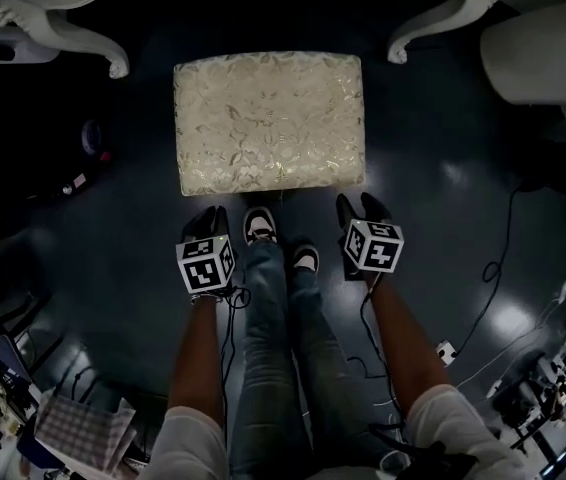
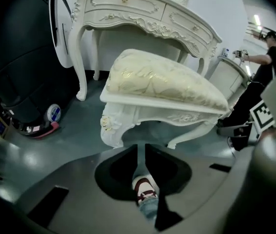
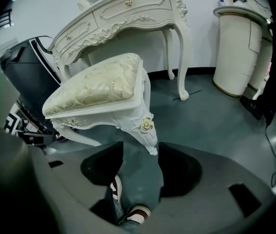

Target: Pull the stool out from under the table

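The white stool with a cream brocade cushion [image 1: 268,123] stands on the dark floor in front of the white dressing table [image 2: 143,9], out from under it. My left gripper [image 1: 208,218] hangs just short of the stool's near left corner, touching nothing. In the left gripper view its jaws [image 2: 140,152] are drawn nearly together, and only a thin gap shows a shoe below the stool [image 2: 167,84]. My right gripper [image 1: 361,208] is open near the near right corner, apart from it. The stool's carved leg [image 3: 145,126] stands just beyond the right gripper [image 3: 140,152].
The person's two shoes [image 1: 260,226] stand between the grippers, close to the stool. Carved legs of the table [image 1: 93,48] curve in at the back. A white cabinet [image 3: 235,48] stands to the right, and cables [image 1: 498,258] trail over the floor. Another person [image 2: 265,67] stands far right.
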The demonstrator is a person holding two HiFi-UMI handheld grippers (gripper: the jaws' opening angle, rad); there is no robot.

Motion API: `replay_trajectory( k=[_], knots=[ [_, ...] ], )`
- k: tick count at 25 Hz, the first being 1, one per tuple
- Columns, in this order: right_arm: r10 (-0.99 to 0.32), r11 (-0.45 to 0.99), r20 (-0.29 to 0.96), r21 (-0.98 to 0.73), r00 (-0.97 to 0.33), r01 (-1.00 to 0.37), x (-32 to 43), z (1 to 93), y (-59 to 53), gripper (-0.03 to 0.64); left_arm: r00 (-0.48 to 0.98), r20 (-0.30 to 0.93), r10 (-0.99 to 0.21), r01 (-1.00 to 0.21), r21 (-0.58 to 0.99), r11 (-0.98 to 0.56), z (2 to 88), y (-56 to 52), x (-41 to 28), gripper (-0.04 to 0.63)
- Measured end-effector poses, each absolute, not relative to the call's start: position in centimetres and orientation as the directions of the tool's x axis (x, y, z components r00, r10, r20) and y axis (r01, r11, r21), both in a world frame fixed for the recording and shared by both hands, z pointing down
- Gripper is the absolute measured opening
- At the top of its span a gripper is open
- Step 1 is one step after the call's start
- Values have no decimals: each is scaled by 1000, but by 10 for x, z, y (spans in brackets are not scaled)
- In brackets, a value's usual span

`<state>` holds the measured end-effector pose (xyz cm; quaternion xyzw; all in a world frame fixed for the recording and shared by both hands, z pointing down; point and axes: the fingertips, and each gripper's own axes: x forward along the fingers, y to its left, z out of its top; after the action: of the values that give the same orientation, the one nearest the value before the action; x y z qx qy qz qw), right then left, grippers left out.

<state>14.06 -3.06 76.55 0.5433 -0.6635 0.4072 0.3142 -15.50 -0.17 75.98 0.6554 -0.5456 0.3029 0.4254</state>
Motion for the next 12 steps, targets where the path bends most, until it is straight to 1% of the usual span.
replay_trajectory(
  k=[3, 7, 11, 12],
  knots=[
    [-460, 87, 860, -201, -218, -976, 139, 747, -24, 202, 240, 845, -478, -966, 257, -31, 731, 3, -141, 32],
    [-469, 57, 862, -189, -194, -980, 142, 717, -16, 162, 237, 826, -512, -963, 270, -9, 688, 6, -131, 31],
    [-485, 15, 858, -182, -167, -983, 144, 685, -16, 94, 222, 811, -542, -961, 276, 21, 645, 1, -131, 27],
    [-490, 16, 857, -176, -161, -984, 144, 675, -15, 81, 222, 807, -547, -959, 281, 24, 634, 0, -130, 13]
  ],
)
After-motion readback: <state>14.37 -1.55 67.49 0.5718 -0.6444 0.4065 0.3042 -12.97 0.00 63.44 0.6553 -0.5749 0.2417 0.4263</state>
